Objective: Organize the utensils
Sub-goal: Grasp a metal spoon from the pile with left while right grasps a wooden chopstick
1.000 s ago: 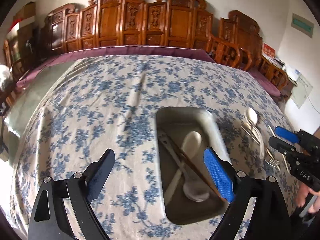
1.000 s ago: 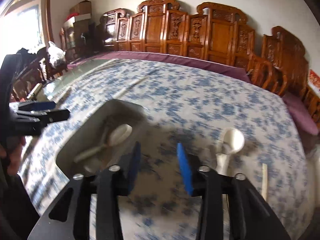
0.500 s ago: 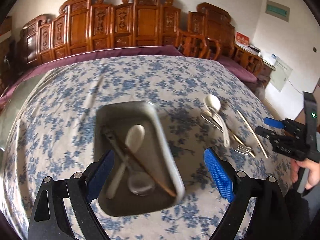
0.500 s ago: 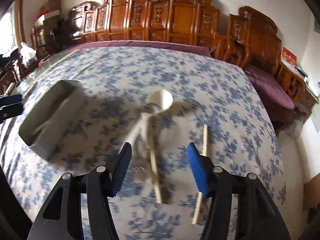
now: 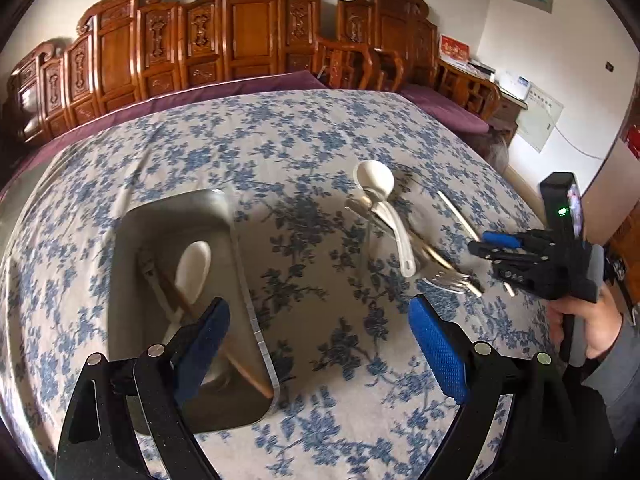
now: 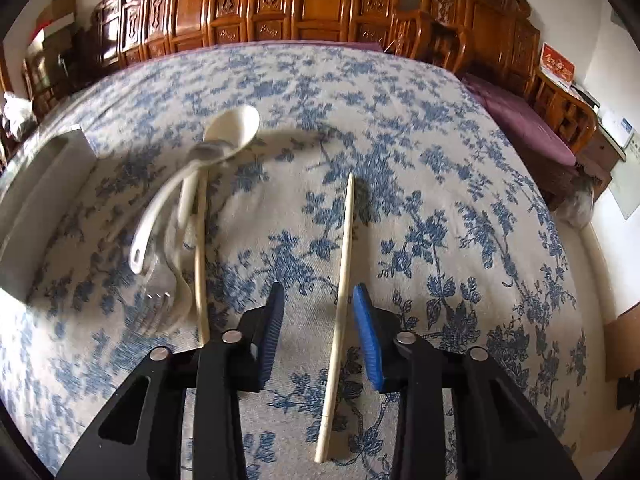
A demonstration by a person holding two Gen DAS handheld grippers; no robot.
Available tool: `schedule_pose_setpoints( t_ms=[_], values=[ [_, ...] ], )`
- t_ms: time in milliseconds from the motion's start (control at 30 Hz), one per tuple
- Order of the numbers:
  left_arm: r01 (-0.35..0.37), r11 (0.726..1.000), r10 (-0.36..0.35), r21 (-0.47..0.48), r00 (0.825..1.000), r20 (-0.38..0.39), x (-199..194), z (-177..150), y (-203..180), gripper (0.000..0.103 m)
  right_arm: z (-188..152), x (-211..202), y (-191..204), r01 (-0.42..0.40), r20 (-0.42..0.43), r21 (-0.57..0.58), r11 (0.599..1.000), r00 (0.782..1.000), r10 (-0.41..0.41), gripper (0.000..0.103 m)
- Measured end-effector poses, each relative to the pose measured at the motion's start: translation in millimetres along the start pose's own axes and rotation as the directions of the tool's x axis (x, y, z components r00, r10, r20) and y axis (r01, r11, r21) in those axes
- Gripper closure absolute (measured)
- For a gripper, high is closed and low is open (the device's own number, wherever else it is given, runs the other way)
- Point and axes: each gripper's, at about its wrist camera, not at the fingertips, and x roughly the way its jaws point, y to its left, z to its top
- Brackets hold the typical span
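Observation:
A metal tray [image 5: 240, 248] holds a white spoon [image 5: 192, 268], a chopstick and other utensils. My left gripper [image 5: 320, 332] is open and empty, above the cloth right of the tray. A pile with a white spoon [image 6: 224, 136], a fork [image 6: 160, 300] and a chopstick [image 6: 200, 256] lies on the cloth. A single pale chopstick [image 6: 344, 248] lies between the fingers of my right gripper [image 6: 318, 300], which is open around it. The right gripper also shows in the left wrist view [image 5: 486, 242]. The tray's wall shows at left in the right wrist view [image 6: 36, 188].
The table wears a blue-flowered cloth [image 5: 300, 152]. Carved wooden chairs [image 5: 248, 36] line its far side. A purple cushion [image 6: 516, 120] lies on the seat at the right. The table edge drops off at the right [image 6: 592, 264].
The left wrist view has swung right, so the tray now sits at left. My right gripper has moved right past the pile, over the single chopstick, which now lies between its fingers.

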Motion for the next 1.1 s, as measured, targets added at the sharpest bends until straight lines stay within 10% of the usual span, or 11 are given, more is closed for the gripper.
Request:
schedule_pose_setpoints(
  t_ms=[167,1100],
  values=[
    [0.017,0.999,-0.016,0.034,0.999,-0.036,17,9,-18,0.030,3,2,0,-0.041,-0.008,0.014,0.999,0.999,0.041,0.093],
    [-0.028,0.992,0.056,0.125,0.973,-0.224,164,67,-55,0.091,4,4,-7,-0.057,0.011,0.001,0.998,0.998,0.057,0.095]
  ],
)
